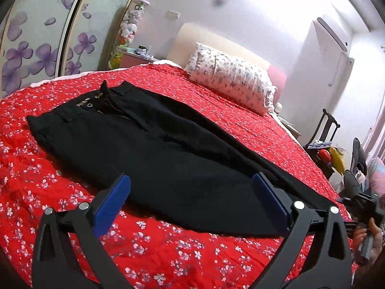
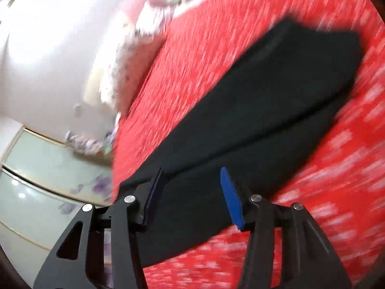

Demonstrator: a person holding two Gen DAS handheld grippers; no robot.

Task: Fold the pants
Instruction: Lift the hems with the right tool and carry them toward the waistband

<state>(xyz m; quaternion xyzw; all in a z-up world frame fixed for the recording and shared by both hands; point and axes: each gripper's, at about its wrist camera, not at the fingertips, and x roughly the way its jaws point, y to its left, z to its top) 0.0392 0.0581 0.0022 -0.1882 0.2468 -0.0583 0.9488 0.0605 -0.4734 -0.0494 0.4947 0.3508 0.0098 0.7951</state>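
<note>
Black pants (image 1: 154,149): flat across frame centre on red floral bed (image 1: 168,252), waistband upper left; no legible label. Left claw (image 1: 191,202): spread, empty, above leg. Right claw (image 2: 192,195): spread, empty, over hem end. Floral pillow (image 1: 231,82): upper right.

A bed with a red floral cover (image 1: 216,252) fills the room, a flowered pillow (image 1: 231,79) lying against its cream headboard (image 1: 190,36). Sliding wardrobe doors (image 1: 36,48) printed with purple flowers stand left, beside a pink nightstand (image 1: 134,60). An air conditioner (image 1: 333,33) hangs on the bright white wall (image 1: 240,4).
</note>
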